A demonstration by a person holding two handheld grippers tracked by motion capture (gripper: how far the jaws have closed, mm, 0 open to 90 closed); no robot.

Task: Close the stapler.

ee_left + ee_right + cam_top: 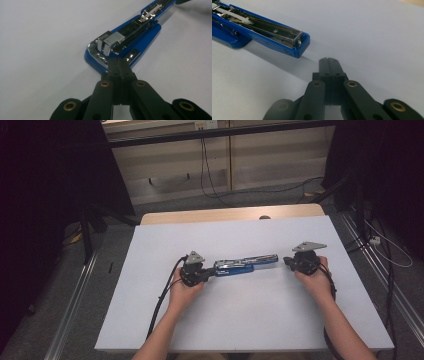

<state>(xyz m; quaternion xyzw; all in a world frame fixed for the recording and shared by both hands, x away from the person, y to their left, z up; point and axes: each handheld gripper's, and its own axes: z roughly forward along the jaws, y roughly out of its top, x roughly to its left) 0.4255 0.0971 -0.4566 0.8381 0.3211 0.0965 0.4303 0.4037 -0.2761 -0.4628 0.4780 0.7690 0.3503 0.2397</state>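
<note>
A blue stapler (245, 264) lies unfolded flat on the white table (250, 320), its metal insides facing up. In the left gripper view the stapler's base end (120, 47) sits just beyond the tips of my left gripper (119, 62), whose jaws are pressed together with nothing between them. My left gripper (206, 272) rests at the stapler's left end in the high view. My right gripper (287, 261) sits a short gap from the stapler's right end (297, 45); in the right gripper view the right gripper (328, 60) is shut and empty.
The table's wooden far edge (230, 214) shows beyond the white top. Cables (210, 175) and dark stands lie on the floor behind and at both sides. Bare tabletop lies in front of and behind the stapler.
</note>
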